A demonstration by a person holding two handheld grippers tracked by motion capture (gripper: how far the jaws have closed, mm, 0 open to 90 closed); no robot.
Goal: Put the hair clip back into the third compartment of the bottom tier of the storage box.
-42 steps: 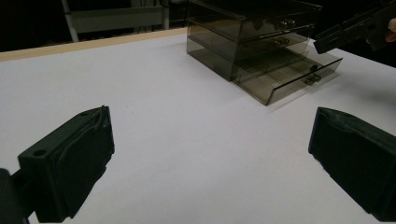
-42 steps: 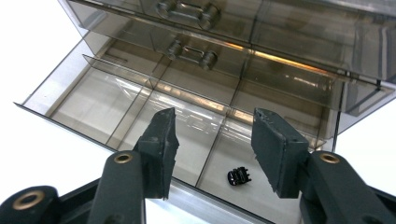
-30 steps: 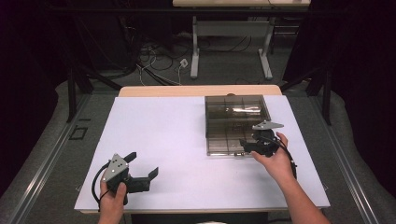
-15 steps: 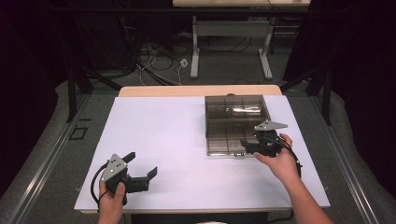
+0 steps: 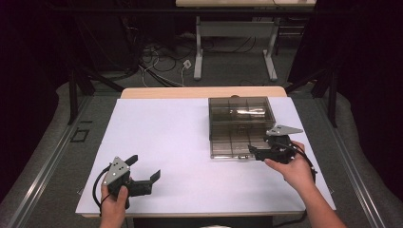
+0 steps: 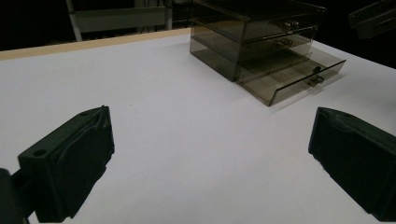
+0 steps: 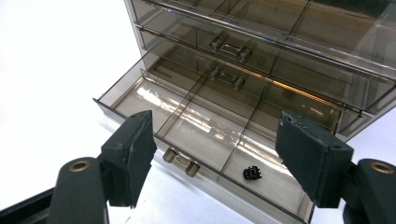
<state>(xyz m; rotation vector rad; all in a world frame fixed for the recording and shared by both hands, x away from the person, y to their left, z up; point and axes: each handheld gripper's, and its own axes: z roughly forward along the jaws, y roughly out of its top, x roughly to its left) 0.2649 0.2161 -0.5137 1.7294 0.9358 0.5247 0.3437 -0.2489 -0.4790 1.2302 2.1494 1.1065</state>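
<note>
We saw a smoky clear drawer cabinet (image 5: 240,124) standing right of centre on the white table (image 5: 166,137), its bottom drawer (image 7: 196,135) pulled out toward the near edge, a small black clip (image 7: 251,173) inside. Our right gripper (image 5: 259,153) hung spread just before the drawer handle (image 7: 181,161). Our left gripper (image 5: 145,167) sat spread, empty, at the near left.

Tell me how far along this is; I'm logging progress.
Done: the bottom drawer of the smoky drawer unit stands pulled out, a small black clip inside. In hand: nothing; the right gripper hangs open over the drawer handle, the left gripper open, apart. Left: probably closing it.
</note>
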